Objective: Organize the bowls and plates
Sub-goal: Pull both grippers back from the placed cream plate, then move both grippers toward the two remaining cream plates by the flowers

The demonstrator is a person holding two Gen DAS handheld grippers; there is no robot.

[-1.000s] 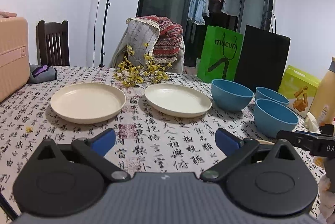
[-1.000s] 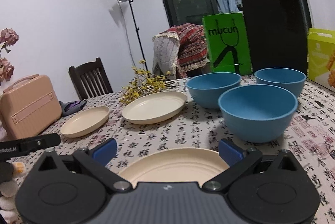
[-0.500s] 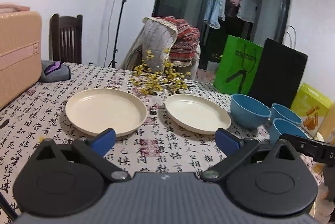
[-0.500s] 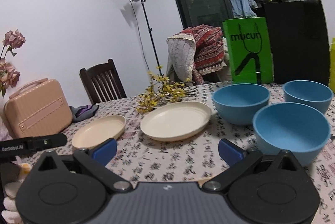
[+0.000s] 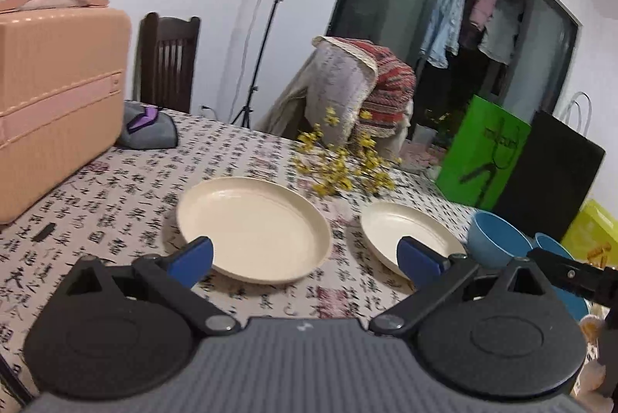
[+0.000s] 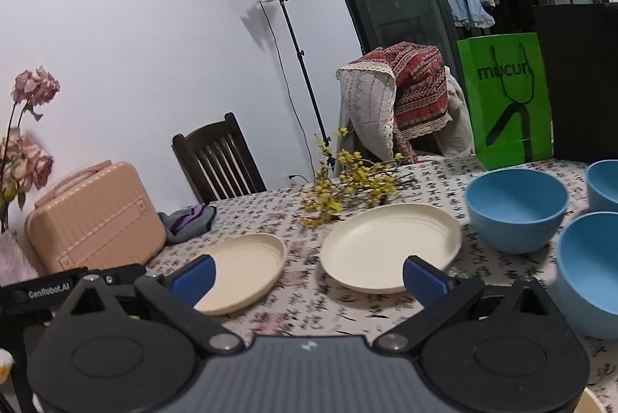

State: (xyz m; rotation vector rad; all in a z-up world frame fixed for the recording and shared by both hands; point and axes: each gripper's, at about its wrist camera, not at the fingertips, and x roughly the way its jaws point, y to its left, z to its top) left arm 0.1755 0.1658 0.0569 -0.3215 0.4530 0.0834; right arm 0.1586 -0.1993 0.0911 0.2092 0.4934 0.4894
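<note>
Hovering over the tabletop (image 5: 116, 189), we hold both grippers' fingers spread and empty; left gripper (image 5: 305, 252) faces the near cream plate (image 5: 253, 225). It looks light, stiff, slick, so we'd pinch its raised rim. Blue bowls (image 6: 515, 208) sit right.

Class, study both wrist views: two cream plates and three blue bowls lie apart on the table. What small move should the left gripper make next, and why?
Probably ease the left gripper forward and down to the near rim of the left cream plate. Its jaws are open and empty, that plate lies straight ahead, and the second plate sits apart, unstacked.
</note>
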